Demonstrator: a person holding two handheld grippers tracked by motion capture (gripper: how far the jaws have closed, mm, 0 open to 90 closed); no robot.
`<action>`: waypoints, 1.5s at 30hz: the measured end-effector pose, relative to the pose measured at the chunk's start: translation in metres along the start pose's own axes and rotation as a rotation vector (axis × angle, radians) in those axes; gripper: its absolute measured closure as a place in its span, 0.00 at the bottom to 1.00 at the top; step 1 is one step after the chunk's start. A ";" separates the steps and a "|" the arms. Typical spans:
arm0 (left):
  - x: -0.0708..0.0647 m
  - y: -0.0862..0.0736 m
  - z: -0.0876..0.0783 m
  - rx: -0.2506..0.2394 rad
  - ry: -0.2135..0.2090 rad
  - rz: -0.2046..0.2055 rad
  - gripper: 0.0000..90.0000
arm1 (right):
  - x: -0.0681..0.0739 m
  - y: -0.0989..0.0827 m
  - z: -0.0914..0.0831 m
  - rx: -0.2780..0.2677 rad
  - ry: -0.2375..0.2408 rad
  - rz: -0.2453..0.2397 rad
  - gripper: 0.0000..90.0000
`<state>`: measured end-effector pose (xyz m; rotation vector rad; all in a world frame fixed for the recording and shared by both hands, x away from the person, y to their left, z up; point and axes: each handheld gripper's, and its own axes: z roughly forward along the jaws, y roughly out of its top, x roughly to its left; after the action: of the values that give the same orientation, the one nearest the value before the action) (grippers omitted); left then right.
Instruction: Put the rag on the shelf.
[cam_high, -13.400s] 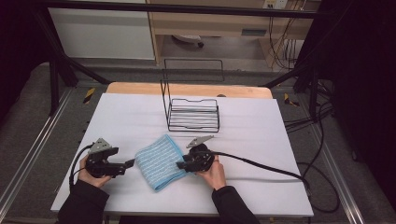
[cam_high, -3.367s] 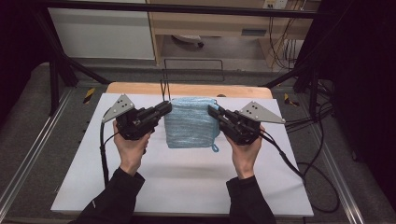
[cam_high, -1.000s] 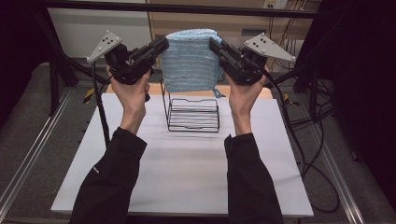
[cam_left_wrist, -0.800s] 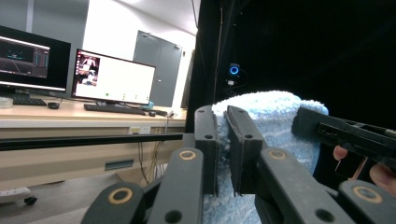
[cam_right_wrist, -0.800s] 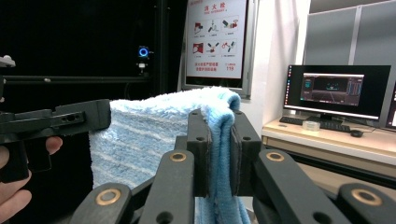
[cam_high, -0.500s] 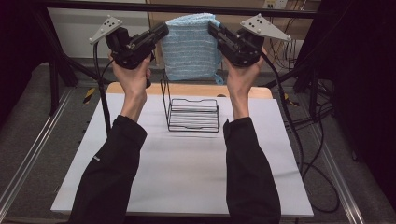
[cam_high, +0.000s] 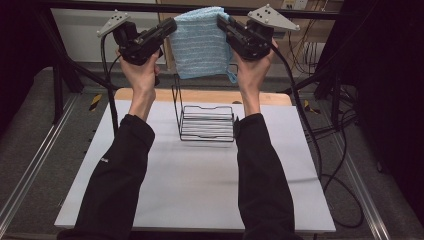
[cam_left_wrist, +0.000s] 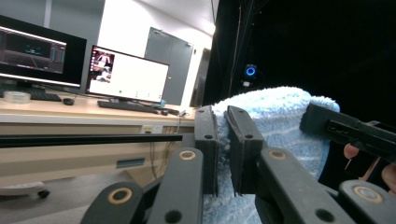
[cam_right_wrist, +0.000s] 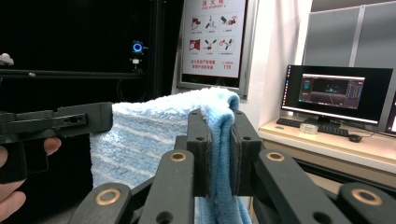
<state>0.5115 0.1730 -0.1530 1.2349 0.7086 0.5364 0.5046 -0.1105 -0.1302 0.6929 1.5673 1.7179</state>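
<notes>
The white table (cam_high: 195, 200) lies open below, black wire rack (cam_high: 206, 120) standing at its far middle. High above it hangs the blue towel (cam_high: 200, 42), stretched between left gripper (cam_high: 170, 26) and right gripper (cam_high: 221, 22), each clamped on a top corner. Lift done; draping over the rack looks left, its tall back wire the edge to clear.

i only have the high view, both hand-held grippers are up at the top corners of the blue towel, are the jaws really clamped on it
Observer: Yes. In the left gripper view the left hand-held gripper has towel pinched between its jaws.
Operator: and the right one
Observer: The right hand-held gripper is shut on a folded top edge that drapes over its jaws.
Operator: what's beyond the towel
Observer: Desks with lit monitors, and a poster on the wall.
</notes>
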 end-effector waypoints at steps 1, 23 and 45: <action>0.001 -0.001 0.000 0.005 0.002 0.002 0.92 | 0.000 -0.001 0.001 0.005 -0.001 -0.002 0.91; 0.015 -0.039 0.001 0.115 -0.015 0.027 0.92 | -0.007 -0.043 -0.001 0.102 0.012 0.005 0.91; 0.008 -0.073 -0.015 0.218 -0.073 0.074 0.92 | -0.006 -0.087 -0.031 0.165 0.072 0.047 0.90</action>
<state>0.5047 0.1697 -0.2281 1.4817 0.6740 0.4814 0.4965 -0.1328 -0.2199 0.7628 1.7701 1.6770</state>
